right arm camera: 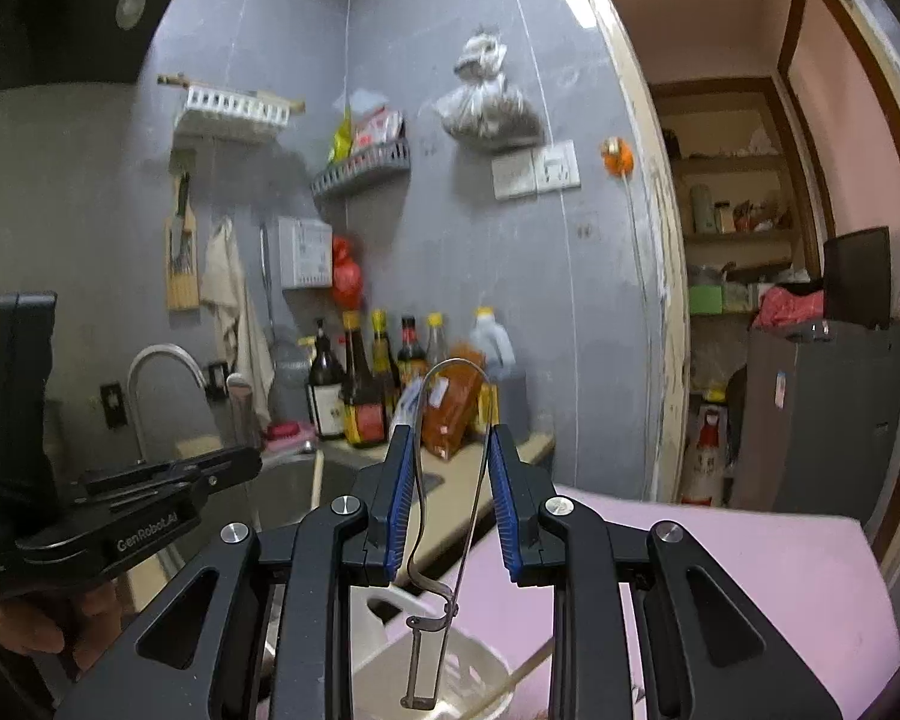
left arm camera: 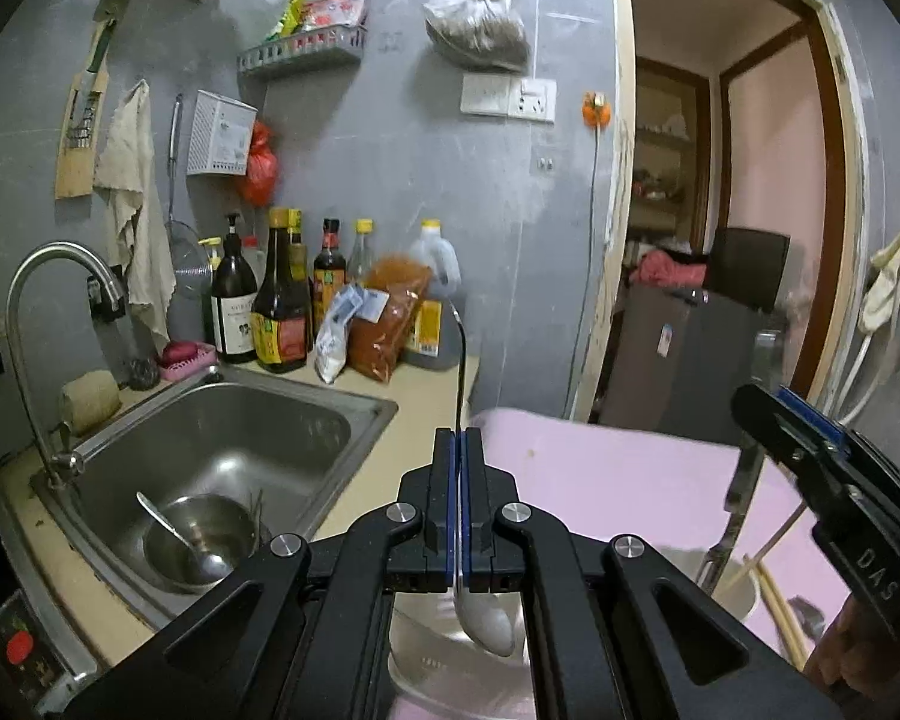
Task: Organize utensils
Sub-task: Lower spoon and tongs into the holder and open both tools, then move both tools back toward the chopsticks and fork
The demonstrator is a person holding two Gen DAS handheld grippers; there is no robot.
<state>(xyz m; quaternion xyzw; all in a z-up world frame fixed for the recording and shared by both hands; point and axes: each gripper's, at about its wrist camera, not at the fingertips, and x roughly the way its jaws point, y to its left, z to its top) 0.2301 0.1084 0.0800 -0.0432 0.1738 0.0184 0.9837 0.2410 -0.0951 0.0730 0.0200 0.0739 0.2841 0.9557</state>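
Both grippers loaded, over the pink board.
Left wrist view, left to right: I see the sink (left arm camera: pixel 222 438) lower left with a steel bowl (left arm camera: pixel 201 540) and spoon inside; left gripper (left arm camera: pixel 461 450) at centre clenched on a spoon (left arm camera: pixel 486 624), bowl end hanging toward camera. Right wrist view: right gripper (right arm camera: pixel 450 450) at centre squeezing a metal peeler (right arm camera: pixel 444 540) by its looped handle, blade end low over a white cup (right arm camera: pixel 474 678).
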